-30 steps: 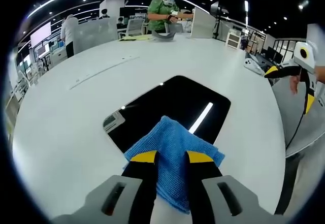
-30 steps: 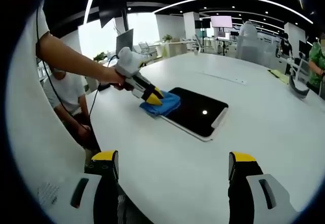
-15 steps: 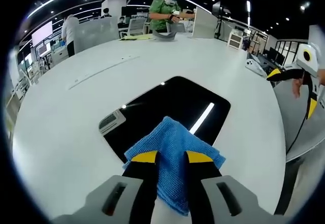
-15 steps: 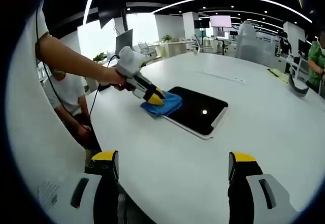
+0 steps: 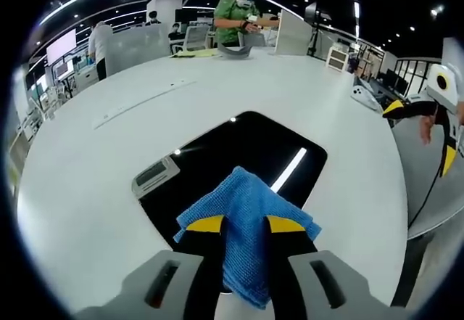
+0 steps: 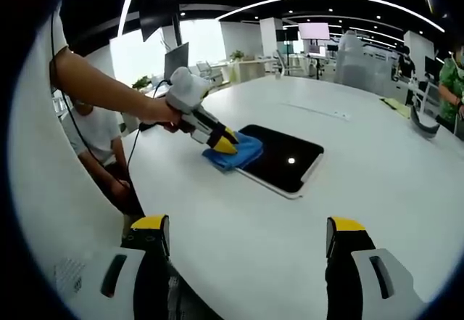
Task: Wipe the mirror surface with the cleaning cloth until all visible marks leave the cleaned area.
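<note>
Left gripper view: left tool (image 5: 243,224) clamps cloth (image 5: 246,218) over mirror (image 5: 239,157) near edge; right tool (image 6: 250,234) released.

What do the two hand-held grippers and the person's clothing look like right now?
Each hand-held gripper has a light grey body, black jaws and yellow tips. The left one trails a black cable. The person wears a white short sleeve.
</note>
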